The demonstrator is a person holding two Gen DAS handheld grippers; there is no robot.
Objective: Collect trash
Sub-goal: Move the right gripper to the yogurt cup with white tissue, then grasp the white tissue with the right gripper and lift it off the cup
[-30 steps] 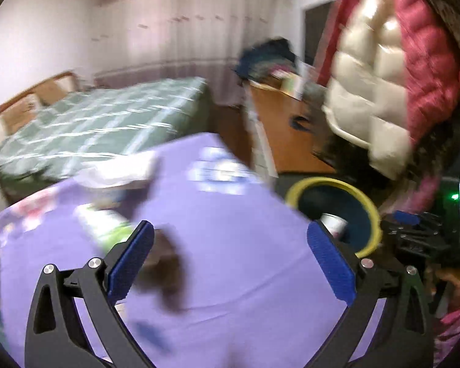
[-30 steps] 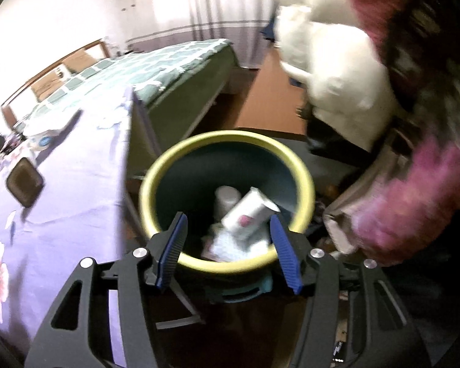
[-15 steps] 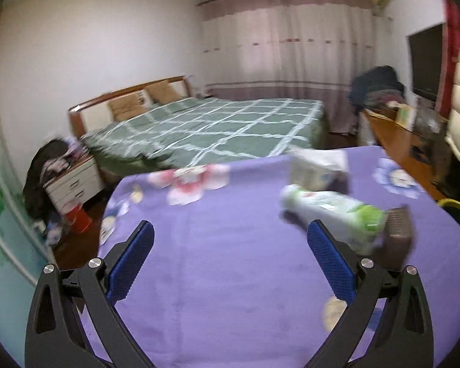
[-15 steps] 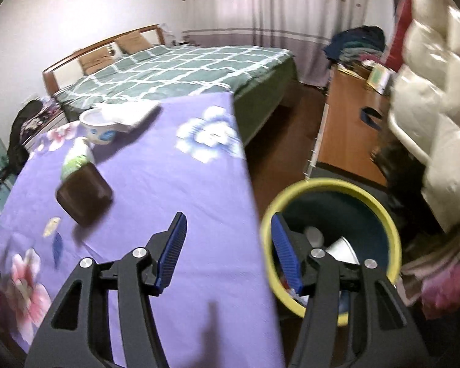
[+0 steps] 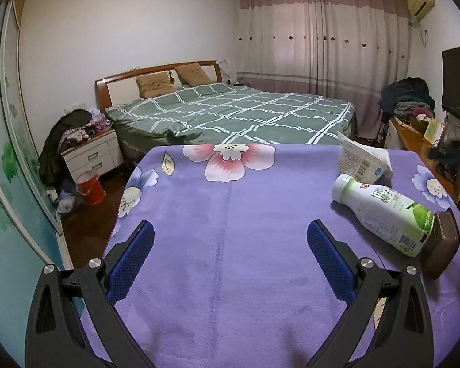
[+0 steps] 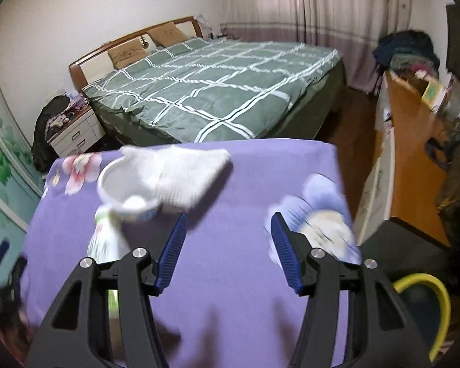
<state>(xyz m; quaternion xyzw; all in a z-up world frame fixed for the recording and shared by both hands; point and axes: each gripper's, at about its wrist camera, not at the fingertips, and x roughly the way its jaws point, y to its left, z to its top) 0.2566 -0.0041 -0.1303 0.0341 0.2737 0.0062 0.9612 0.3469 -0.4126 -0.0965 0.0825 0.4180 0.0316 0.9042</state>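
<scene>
Trash lay on the purple tabletop (image 5: 230,245): a white-green bottle (image 5: 383,214) on its side beside a tipped paper cup (image 5: 358,161). Both the left gripper (image 5: 230,253) and right gripper (image 6: 228,243) hovered above the cloth, fingers apart and empty.

On the purple tablecloth (image 5: 230,214) lie one white bottle (image 5: 383,214) with a green label, one white paper cup (image 5: 357,164), one white tissue (image 6: 187,171) and one brown box (image 5: 441,242). One yellow-rimmed bin (image 6: 426,306) stands off the cloth's right edge. Two pillows (image 5: 171,81) lie on one bed (image 5: 230,113).
</scene>
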